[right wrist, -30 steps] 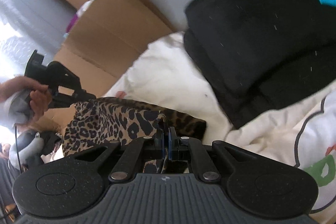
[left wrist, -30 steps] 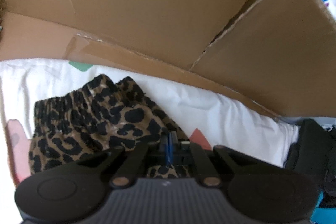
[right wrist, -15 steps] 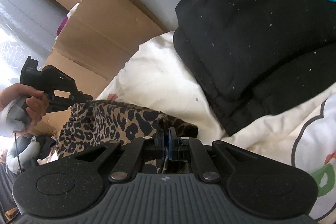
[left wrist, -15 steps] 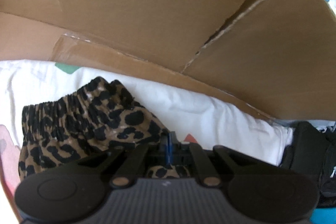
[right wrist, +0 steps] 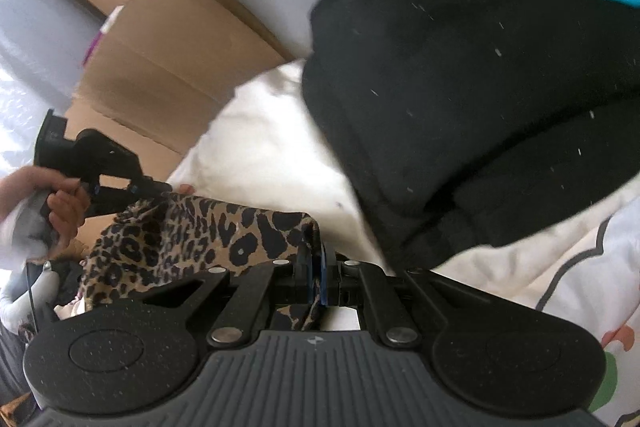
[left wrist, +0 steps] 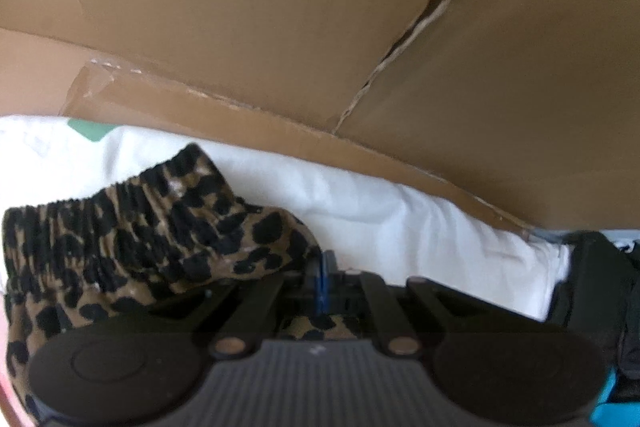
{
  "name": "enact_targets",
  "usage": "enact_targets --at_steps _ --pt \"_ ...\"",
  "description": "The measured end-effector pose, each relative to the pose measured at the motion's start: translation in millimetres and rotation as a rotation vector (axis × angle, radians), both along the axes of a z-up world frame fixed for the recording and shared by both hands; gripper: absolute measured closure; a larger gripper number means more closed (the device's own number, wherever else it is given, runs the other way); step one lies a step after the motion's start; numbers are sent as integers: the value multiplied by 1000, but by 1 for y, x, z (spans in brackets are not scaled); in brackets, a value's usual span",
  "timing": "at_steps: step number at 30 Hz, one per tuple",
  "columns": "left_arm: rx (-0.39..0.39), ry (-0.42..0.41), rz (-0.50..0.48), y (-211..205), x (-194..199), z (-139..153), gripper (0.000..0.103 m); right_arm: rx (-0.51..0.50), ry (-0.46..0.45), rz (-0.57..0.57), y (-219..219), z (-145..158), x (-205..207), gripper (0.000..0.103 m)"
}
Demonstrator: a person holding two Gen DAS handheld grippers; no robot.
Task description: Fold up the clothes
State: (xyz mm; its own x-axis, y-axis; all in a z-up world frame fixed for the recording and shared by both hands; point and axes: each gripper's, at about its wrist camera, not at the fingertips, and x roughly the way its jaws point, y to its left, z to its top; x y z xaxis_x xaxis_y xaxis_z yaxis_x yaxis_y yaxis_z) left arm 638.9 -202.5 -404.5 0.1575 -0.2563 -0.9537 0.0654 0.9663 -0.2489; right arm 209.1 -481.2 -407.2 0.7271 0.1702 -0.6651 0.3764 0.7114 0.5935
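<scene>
Both grippers — left gripper [left wrist: 322,269], right gripper [right wrist: 316,269] — clamp the leopard-print elastic-waisted garment [right wrist: 192,231] stretched aloft; its fold isn't laid down — folded black clothes [right wrist: 480,87] sit nearby.

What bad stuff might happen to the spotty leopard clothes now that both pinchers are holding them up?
1. The right gripper pinches only a thin edge of the leopard garment, so the cloth might slip out if pulled hard.
2. The left gripper works close to the cardboard box; swinging the garment could snag it there.
3. The black clothes lie nearby on the white bedding, so the garment might land on them and bunch up.
</scene>
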Motion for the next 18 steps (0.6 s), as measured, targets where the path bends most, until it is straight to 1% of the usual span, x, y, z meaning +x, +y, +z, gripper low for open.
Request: enact_targets --at_steps 4,5,6,8,12,18 --pt "-20 -37 -27 2 -2 10 95 40 24 -13 -4 0 -4 100" --pt "-26 -49 -34 3 -2 14 90 47 21 -17 -5 1 -6 100" --pt "-33 -63 -40 5 -2 21 81 53 17 -21 -6 3 -9 99" --pt "-35 -86 -58 10 -2 34 74 52 17 -34 -8 7 -17 98" --pt "4 -133 -130 23 -4 58 74 27 -4 -15 -3 14 -13 98" --pt "77 -178 -195 58 -9 80 74 -13 -37 15 5 26 -7 98"
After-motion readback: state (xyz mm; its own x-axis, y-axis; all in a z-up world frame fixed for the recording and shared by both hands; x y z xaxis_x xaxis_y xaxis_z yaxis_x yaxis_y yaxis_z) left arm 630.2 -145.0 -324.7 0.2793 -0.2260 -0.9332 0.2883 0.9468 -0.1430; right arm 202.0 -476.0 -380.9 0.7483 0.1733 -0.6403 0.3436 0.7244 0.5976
